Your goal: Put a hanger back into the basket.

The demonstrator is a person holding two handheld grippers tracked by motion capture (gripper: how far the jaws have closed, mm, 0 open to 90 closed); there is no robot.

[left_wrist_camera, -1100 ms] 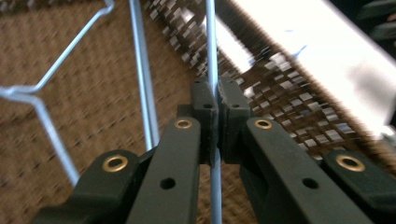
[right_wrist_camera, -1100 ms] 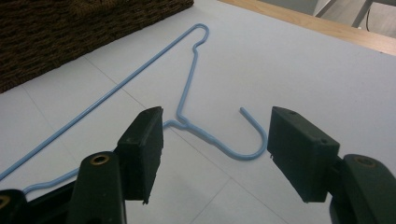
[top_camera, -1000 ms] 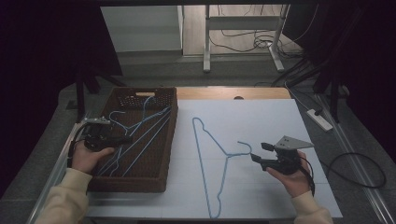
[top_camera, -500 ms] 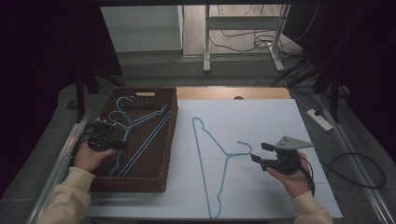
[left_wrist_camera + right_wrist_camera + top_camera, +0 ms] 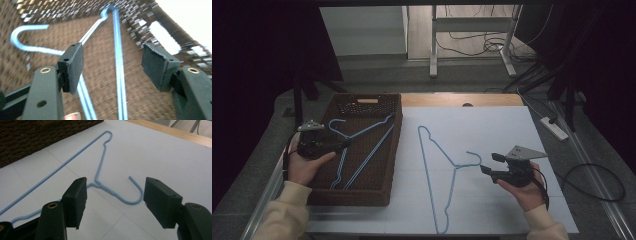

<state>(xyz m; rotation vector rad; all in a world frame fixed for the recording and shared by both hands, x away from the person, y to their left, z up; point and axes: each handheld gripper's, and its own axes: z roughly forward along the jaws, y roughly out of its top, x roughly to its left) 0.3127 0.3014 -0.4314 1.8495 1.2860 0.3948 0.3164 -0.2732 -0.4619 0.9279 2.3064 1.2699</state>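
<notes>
A brown woven basket (image 5: pixel 362 199) stands on the left of the table, and thin blue wire hangers (image 5: pixel 362 131) lie flat in it. My left gripper (image 5: pixel 343 145) hovers over the basket's left side. Its jaws have just been opening and now stand open, with nothing between them. In the left gripper view the hangers (image 5: pixel 117 50) lie on the basket floor (image 5: pixel 100 80) below the open left gripper (image 5: pixel 112 61). Another blue hanger (image 5: pixel 455 166) lies on the white sheet. My right gripper (image 5: pixel 488 163) is held open just right of its hook. The right gripper view has that hanger (image 5: pixel 100 165) beyond the open right gripper (image 5: pixel 116 195).
A white sheet (image 5: pixel 497 125) covers the table right of the basket, with a wooden edge (image 5: pixel 492 99) behind it. A power strip (image 5: pixel 553 128) lies by the right edge. A cable (image 5: pixel 597 180) loops on the floor to the right. Desk legs (image 5: pixel 432 50) stand beyond the table.
The left gripper's jaws have opened and the hand has lifted slightly. The hanger it was shut on now lies loose in the basket. The right hand has not moved.
</notes>
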